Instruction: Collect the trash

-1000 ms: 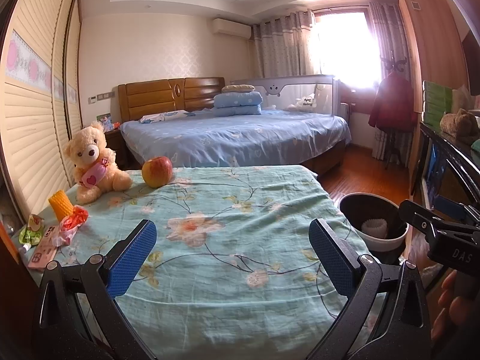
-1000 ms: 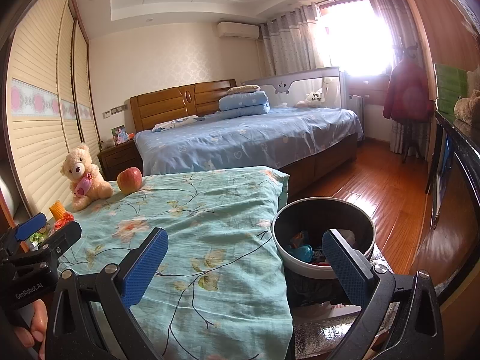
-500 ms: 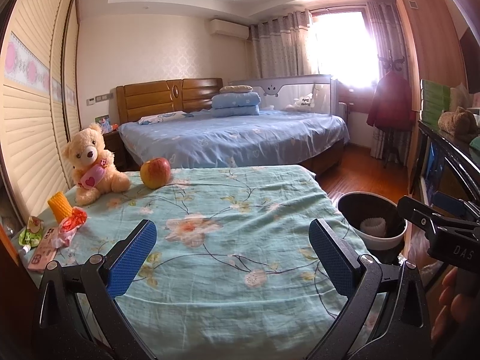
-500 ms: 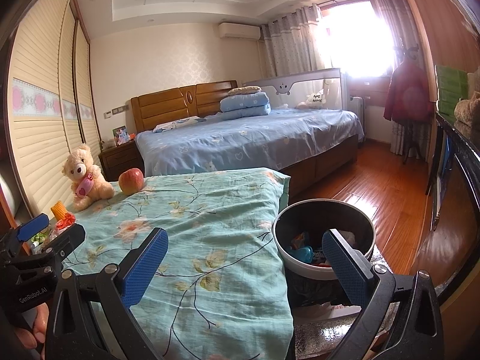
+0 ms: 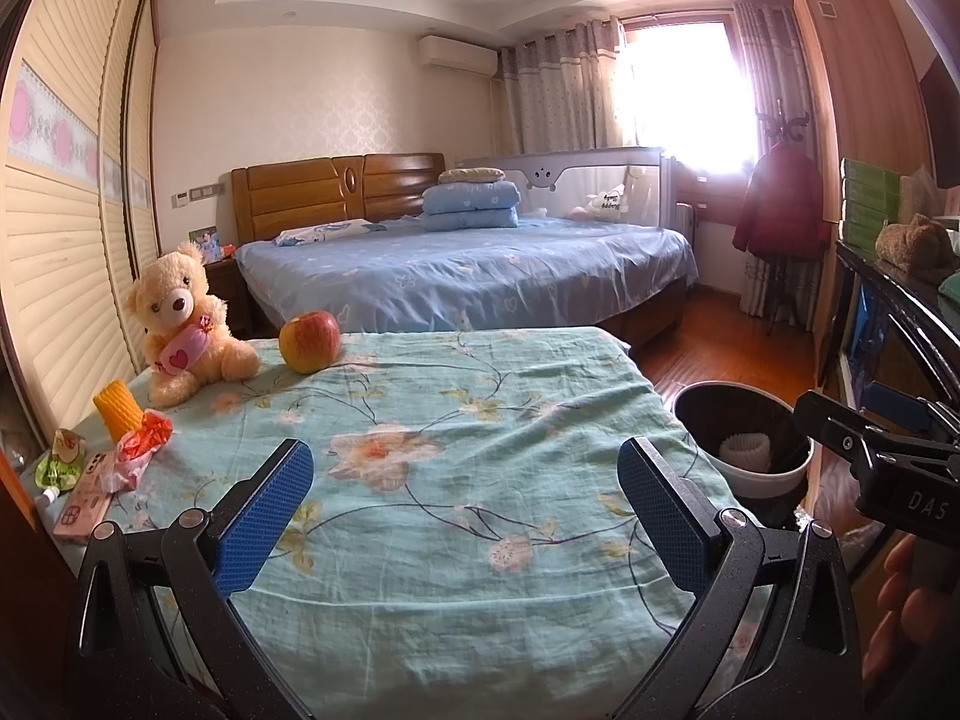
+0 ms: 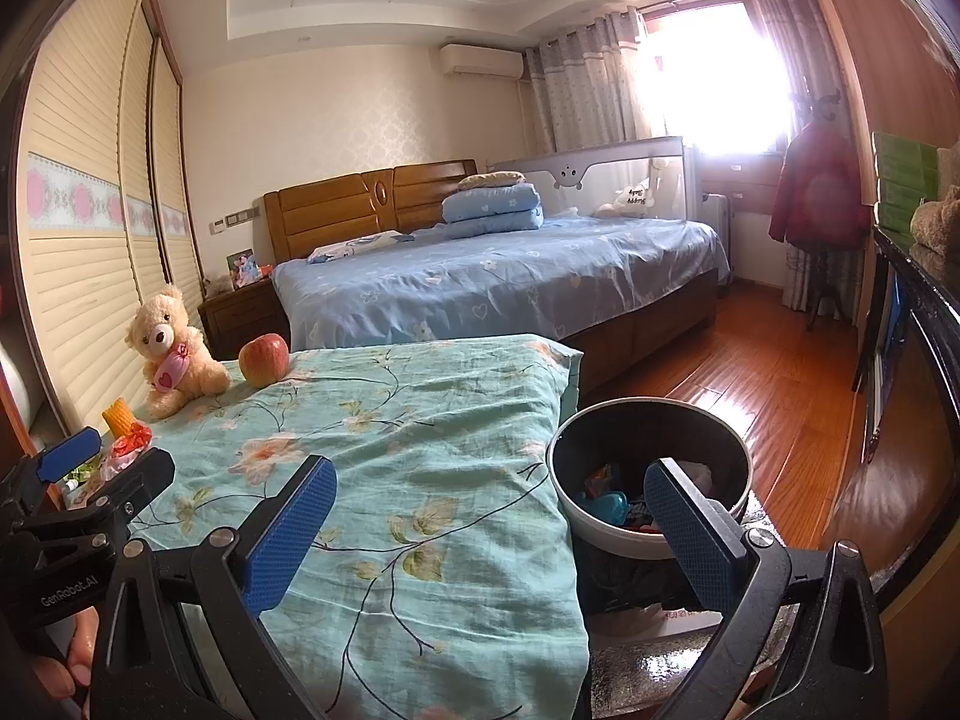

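Observation:
A round bin (image 6: 651, 474) with wrappers inside stands on the floor at the right of the floral-covered table (image 5: 468, 480); it shows too in the left wrist view as the bin (image 5: 744, 450). Trash lies at the table's left edge: a red-orange wrapper (image 5: 141, 447), a green packet (image 5: 57, 468) and a pink packet (image 5: 81, 510). My left gripper (image 5: 465, 519) hangs open over the table's near middle, holding nothing. My right gripper (image 6: 489, 537) is open and empty, its right finger in front of the bin.
A teddy bear (image 5: 180, 324), an apple (image 5: 309, 341) and a yellow corn-like piece (image 5: 117, 417) sit at the table's far left. Behind is a big blue bed (image 5: 468, 276). A dark cabinet (image 5: 900, 324) runs along the right beside wooden floor (image 6: 750, 372).
Both views have shifted only slightly; the grippers stay open and nothing on the table has moved.

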### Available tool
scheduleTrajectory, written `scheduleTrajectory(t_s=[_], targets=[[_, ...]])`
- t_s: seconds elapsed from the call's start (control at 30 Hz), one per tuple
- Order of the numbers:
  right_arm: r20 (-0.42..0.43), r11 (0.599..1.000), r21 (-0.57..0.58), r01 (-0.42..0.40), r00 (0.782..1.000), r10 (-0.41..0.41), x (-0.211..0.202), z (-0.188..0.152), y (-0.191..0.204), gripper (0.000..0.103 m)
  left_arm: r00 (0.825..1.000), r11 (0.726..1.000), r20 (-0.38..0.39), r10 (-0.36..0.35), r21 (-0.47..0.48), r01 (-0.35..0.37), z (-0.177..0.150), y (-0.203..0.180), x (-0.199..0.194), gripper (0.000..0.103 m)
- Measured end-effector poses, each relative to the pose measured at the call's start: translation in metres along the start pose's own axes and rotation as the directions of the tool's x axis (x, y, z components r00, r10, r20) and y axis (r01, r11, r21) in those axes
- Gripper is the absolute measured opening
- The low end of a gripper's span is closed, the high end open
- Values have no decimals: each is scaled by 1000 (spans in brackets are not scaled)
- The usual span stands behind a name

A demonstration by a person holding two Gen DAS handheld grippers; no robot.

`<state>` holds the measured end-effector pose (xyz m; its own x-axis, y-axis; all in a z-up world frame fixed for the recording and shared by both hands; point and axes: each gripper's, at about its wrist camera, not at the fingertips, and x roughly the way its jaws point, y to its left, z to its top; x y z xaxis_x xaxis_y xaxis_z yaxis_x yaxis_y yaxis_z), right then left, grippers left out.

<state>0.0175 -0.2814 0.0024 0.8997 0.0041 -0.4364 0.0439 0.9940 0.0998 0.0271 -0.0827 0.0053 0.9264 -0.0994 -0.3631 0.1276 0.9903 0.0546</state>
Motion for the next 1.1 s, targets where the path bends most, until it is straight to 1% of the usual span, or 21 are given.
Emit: scheduleTrajectory(t_s=[1.1], targets=[[-12,1000,3,-12,1000,12,-1,0,3,103,1000,1000,-9,-5,9,5,-1,-3,7,103]])
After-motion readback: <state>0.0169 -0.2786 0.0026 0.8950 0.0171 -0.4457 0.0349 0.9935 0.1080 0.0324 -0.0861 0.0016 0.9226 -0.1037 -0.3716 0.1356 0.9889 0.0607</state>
